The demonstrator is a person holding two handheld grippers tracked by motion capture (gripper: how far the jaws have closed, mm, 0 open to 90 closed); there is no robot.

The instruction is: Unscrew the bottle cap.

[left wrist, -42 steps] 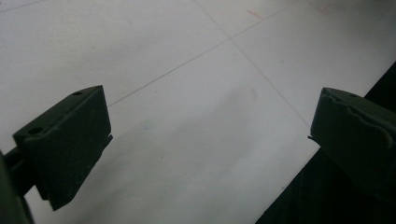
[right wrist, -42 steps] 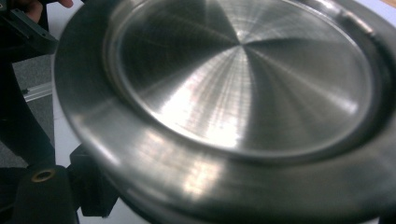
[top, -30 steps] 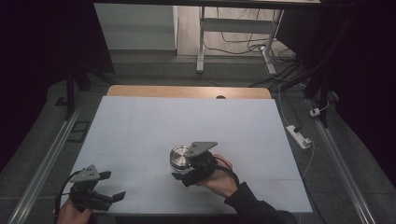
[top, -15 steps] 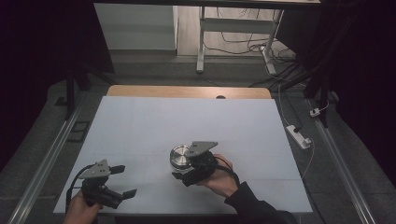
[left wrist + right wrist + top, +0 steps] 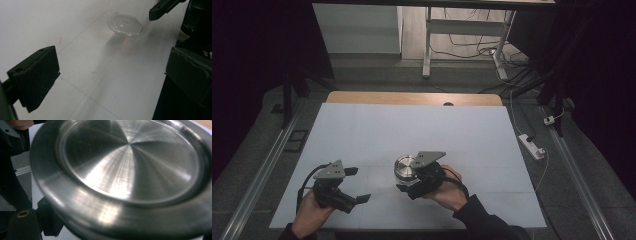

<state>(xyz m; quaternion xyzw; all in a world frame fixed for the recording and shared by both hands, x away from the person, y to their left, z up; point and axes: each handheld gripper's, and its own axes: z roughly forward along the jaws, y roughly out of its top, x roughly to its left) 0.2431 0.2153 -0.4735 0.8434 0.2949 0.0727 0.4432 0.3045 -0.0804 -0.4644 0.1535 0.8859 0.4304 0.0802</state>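
A round jar with a brushed steel lid point(image 5: 405, 167) sits in my right gripper point(image 5: 408, 176), which is shut on it near the middle front of the white table point(image 5: 412, 130). The lid point(image 5: 130, 170) is very close in the right gripper view. The left gripper view shows the jar's clear body and dotted base point(image 5: 125, 23), tilted a little above the table, with a jaw of the right gripper beside it. My left gripper point(image 5: 358, 185) is open at the front left, jaws wide apart and pointing right toward the jar, with nothing between them point(image 5: 112, 80).
A strip of wood point(image 5: 412, 98) runs along the table's far edge. A white power strip point(image 5: 532, 145) lies on the floor to the right, and metal rails point(image 5: 257, 180) flank the table. White stand legs point(image 5: 427, 45) and cables are behind it.
My left gripper has moved forward and to the right, closer to the jar, still open. The right gripper and the jar have stayed in place.
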